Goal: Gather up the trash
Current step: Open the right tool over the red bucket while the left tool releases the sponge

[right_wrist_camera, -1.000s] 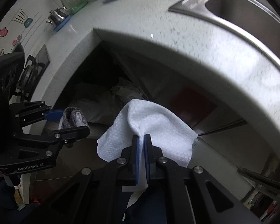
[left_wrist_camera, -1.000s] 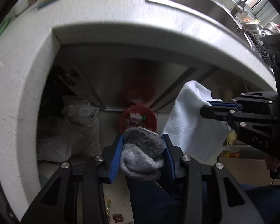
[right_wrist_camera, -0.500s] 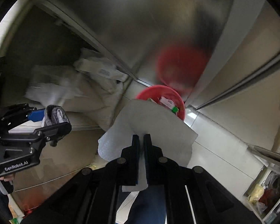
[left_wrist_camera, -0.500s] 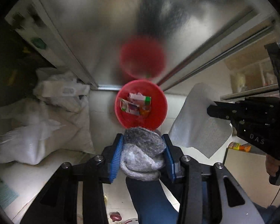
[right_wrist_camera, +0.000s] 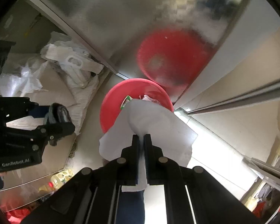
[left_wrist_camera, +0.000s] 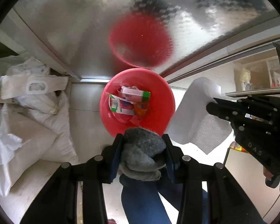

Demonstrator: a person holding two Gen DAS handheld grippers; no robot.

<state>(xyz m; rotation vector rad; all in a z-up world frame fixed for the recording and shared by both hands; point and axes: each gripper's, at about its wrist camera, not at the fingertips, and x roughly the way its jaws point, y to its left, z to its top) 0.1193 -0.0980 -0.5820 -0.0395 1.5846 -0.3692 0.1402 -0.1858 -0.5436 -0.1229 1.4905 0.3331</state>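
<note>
Two loaded grippers above the red bin (left_wrist_camera: 158, 100): left gripper (left_wrist_camera: 142, 150) clamping a grey rag (left_wrist_camera: 142, 147), right gripper (right_wrist_camera: 141, 140) pinching a white paper towel (right_wrist_camera: 158, 123); carrying step nearly done, release over the bin pending.

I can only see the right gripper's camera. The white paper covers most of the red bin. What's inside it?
Observer: The left wrist view looks into the red bin: a pink and green carton, plus more wrappers.
Operator: Is the paper over the bin?
Observer: There the white paper towel hangs beside the rim, not above the opening.
Operator: What is the other gripper holding?
Observer: The left gripper squeezes a bunched grey cloth at the bin's near edge.
</note>
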